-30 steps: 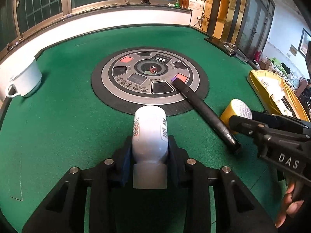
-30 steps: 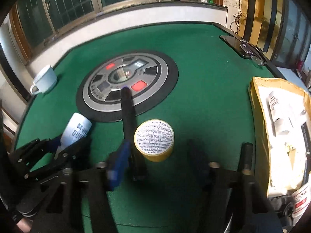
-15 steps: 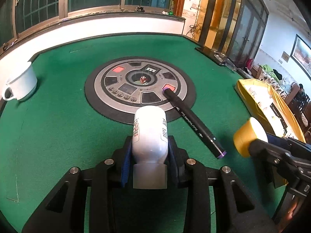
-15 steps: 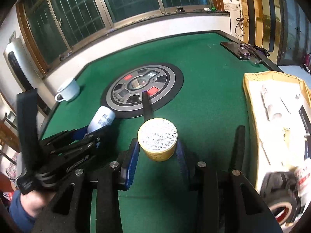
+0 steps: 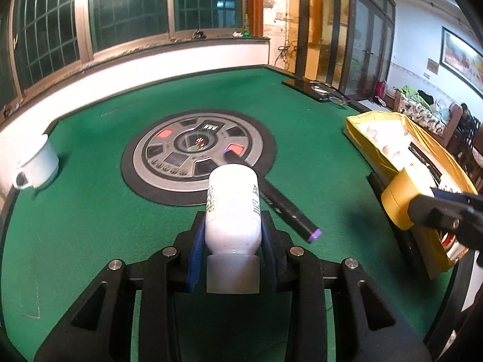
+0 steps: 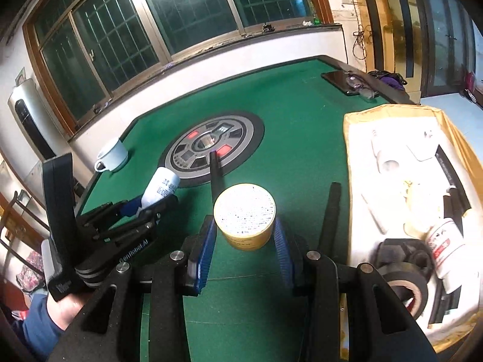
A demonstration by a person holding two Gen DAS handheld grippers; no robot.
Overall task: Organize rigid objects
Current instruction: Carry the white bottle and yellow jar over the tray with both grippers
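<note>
My left gripper (image 5: 231, 235) is shut on a white plastic bottle (image 5: 232, 205), cap toward the camera, held above the green felt; the same bottle (image 6: 161, 188) shows in the right wrist view in that gripper (image 6: 145, 208). My right gripper (image 6: 245, 238) is shut on a small yellow round tub (image 6: 245, 215) with a printed white lid, lifted off the table. From the left wrist view the tub (image 5: 398, 196) hangs at the right, close to the yellow box. A black marker with a purple end (image 5: 286, 208) lies on the felt, also seen as the marker (image 6: 216, 175) beyond the tub.
A yellow cardboard box (image 6: 350, 163) with bottles, a tape roll and other items stands at the right; its near wall (image 5: 362, 138) shows in the left wrist view. A round control panel (image 5: 197, 150) sits mid-table. A white mug (image 5: 39, 166) stands far left. A dark tray (image 6: 347, 83) lies far right.
The right gripper closed on the yellow tub and lifted it toward the yellow box. The left gripper rose a little with the white bottle. The marker stayed put.
</note>
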